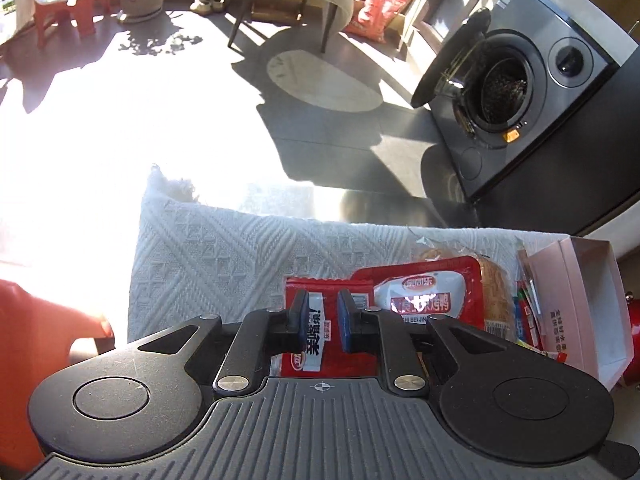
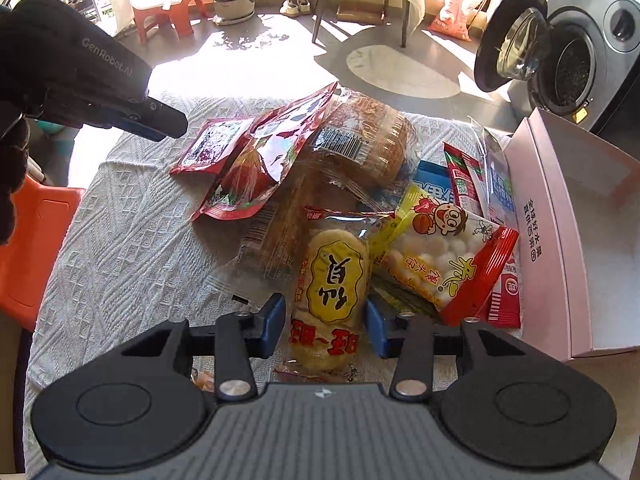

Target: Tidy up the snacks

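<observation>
While the counter (image 2: 120, 240) under its white cloth carries the whole heap of snacks (image 2: 320, 168), the pink box (image 2: 560, 216) stands open at the heap's right edge, touching the nearest packets. A careless pull could drag the cloth, and with it the pile, toward the counter's edge.

The bread pack (image 2: 360, 136) lies across the red pouches (image 2: 256, 152) and leans over the packets below, so lifting anything from under it may tip it off the heap.

The right tool (image 2: 326, 320) is clamped on the yellow rice-cracker packet (image 2: 332, 280), blue pads against both sides near its lower end. That grip is low and the film looks slick, so the packet may swing, slip out, or crush. Its top end is tucked under a neighbouring wrapper, which could come along.

The left tool (image 1: 323, 320) hangs just above a red sachet (image 1: 316, 328), its jaws nearly together and gripping nothing. Pressed down like that, it would only shove the sachet.
</observation>
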Demonstrator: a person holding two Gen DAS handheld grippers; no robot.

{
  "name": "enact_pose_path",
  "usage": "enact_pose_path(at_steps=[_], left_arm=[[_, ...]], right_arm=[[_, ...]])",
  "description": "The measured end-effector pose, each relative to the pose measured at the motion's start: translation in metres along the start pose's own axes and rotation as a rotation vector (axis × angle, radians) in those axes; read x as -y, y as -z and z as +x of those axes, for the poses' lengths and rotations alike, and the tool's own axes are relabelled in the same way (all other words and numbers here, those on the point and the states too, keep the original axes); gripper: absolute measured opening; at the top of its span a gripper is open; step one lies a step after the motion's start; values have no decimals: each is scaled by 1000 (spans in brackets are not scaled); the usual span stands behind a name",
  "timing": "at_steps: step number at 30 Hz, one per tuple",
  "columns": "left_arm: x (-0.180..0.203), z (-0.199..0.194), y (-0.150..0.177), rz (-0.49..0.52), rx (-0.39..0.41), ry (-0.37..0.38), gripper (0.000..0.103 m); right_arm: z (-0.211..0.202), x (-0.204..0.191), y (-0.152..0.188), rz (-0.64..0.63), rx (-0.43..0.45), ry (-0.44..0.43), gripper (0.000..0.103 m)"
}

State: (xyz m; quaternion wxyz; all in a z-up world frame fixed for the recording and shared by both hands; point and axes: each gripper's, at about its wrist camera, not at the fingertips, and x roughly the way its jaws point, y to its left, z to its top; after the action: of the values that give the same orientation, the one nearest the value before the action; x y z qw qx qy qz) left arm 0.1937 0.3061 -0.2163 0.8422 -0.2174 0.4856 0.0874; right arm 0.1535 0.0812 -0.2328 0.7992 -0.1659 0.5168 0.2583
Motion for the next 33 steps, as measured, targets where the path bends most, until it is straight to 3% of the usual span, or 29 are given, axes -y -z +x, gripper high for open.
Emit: enact_pose_path(at_steps=[3, 8, 11, 14, 15, 16, 19, 20, 22, 25, 27, 30, 33], left_arm=[[-3, 24, -5, 29, -17, -39, 18], [16, 16, 20, 170, -39, 28, 20], [30, 3, 48, 250, -104, 63, 23], [31, -2, 76, 245, -182, 81, 21], [30, -3, 81, 238, -189, 85, 22], [26, -8, 87, 210, -189, 92, 22], [16, -19, 90, 96, -174, 105, 22], [13, -21, 90, 69, -171, 102, 22], [16, -29, 90, 66, -162, 114, 22], [41, -41, 103, 225, -182, 178, 22], [67, -46, 120, 418, -201, 202, 22], [100, -44, 145, 724, -229, 175, 22], [113, -37, 155, 857, -278, 187, 22]], right_arm=[[-5, 7, 10, 10, -42, -2, 35], [-17, 39, 46, 95, -147, 45, 35], [-25, 61, 70, 179, -173, 23, 36], [-30, 71, 82, 222, -168, -2, 43], [-30, 71, 85, 224, -163, -13, 51], [-29, 71, 86, 226, -161, -20, 66], [-25, 72, 87, 247, -152, -59, 88], [-23, 72, 87, 252, -150, -67, 91], [-18, 68, 87, 251, -149, -81, 103], [-12, 50, 86, 184, -155, -30, 103], [-10, 39, 90, 107, -157, 1, 103], [-9, 33, 97, 64, -134, 14, 103], [-7, 33, 95, 66, -146, 8, 103]])
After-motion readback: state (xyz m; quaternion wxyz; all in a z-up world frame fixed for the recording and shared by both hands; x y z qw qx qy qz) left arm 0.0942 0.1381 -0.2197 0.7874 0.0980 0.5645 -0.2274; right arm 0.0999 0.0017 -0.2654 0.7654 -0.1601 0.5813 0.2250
